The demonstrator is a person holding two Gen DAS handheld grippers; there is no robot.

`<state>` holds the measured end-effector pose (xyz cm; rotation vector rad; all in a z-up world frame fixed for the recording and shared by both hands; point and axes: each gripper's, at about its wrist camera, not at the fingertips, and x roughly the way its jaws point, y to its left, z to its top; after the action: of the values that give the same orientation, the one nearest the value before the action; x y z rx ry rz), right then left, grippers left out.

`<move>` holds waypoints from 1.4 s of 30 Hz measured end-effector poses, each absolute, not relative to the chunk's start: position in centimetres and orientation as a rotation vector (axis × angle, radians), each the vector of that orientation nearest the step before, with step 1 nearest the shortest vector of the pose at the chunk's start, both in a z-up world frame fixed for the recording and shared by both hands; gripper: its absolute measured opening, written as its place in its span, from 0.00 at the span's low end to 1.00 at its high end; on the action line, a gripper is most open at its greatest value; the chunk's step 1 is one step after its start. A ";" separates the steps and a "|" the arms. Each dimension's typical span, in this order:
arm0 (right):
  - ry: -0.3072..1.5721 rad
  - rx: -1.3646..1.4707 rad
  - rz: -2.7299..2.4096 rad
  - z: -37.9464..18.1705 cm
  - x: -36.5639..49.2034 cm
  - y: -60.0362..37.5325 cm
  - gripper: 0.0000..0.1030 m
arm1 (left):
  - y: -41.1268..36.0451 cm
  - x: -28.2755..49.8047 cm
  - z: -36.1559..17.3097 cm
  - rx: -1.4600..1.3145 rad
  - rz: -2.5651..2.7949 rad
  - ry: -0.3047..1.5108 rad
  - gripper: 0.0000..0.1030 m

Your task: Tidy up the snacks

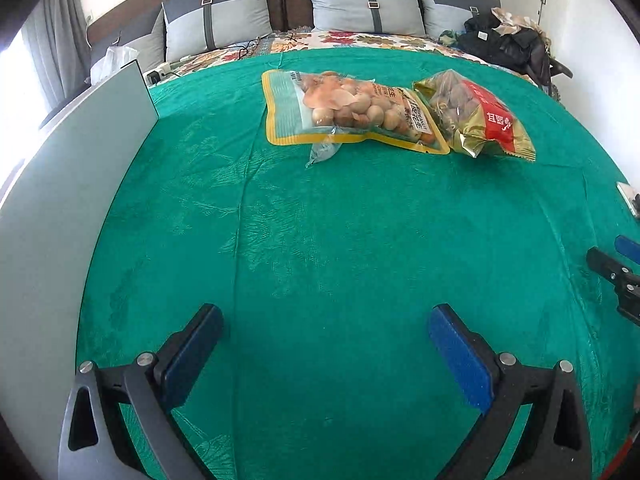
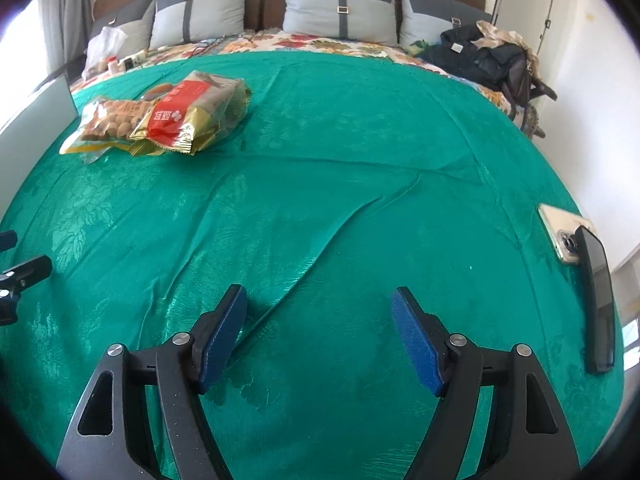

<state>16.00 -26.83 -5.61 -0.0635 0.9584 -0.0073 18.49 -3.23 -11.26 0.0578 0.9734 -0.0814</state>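
the left gripper (image 1: 326, 354) points down at bare green bedspread (image 1: 320, 240), its blue-padded fingers (image 1: 460, 364) spread wide with nothing between them. the two snack bags lie well ahead of it, far up the bed: a clear, yellow-edged peanut bag (image 1: 344, 110) lying flat, and just to its right a gold and red snack bag (image 1: 476, 120) whose near corner overlaps the peanut bag's right end. the right gripper (image 2: 320, 336) also stands apart and empty over the cloth, a long crease in the fabric running up from between its fingers (image 2: 416, 344). from its view the same two bags sit far off to the upper left, the gold and red snack bag (image 2: 188, 116) lying partly on top of the peanut bag (image 2: 108, 120). between both grippers and the bags the bedspread is an open, unbroken stretch. on the left edge a pale flat panel (image 1: 80, 160) stands upright along the bed's side. on the right edge, close to the right gripper, lie a phone (image 2: 560, 236) and a dark slim slab (image 2: 598, 300) that touches it. grey pillows (image 1: 224, 12) line the headboard, and a heap of dark clothes (image 2: 484, 56) fills the far right corner.
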 end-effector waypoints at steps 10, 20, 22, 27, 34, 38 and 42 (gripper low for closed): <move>0.960 0.017 -0.013 -6.4 16.3 -27.8 0.88 | -2.9 18.5 -11.6 0.029 -0.087 0.954 1.00; 0.961 0.017 -0.015 -6.4 16.4 -27.9 0.90 | -2.9 18.4 -11.6 0.028 -0.087 0.953 1.00; 0.961 0.017 -0.015 -6.4 16.4 -27.9 0.90 | -2.9 18.4 -11.6 0.028 -0.087 0.953 1.00; 0.961 0.017 -0.015 -6.4 16.4 -27.9 0.90 | -2.9 18.5 -11.6 0.027 -0.087 0.953 1.00; 0.961 0.017 -0.016 -6.4 16.4 -27.9 0.90 | -2.9 18.4 -11.6 0.027 -0.087 0.953 1.00; 0.961 0.017 -0.016 -6.4 16.4 -27.9 0.90 | -2.9 18.4 -11.6 0.027 -0.087 0.953 1.00; 0.961 0.017 -0.016 -6.4 16.4 -27.9 0.90 | -2.9 18.4 -11.6 0.027 -0.087 0.953 1.00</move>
<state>16.42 -27.87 -6.37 0.0171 0.9613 -0.0161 18.41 -2.90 -11.61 0.0273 0.9531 -0.0874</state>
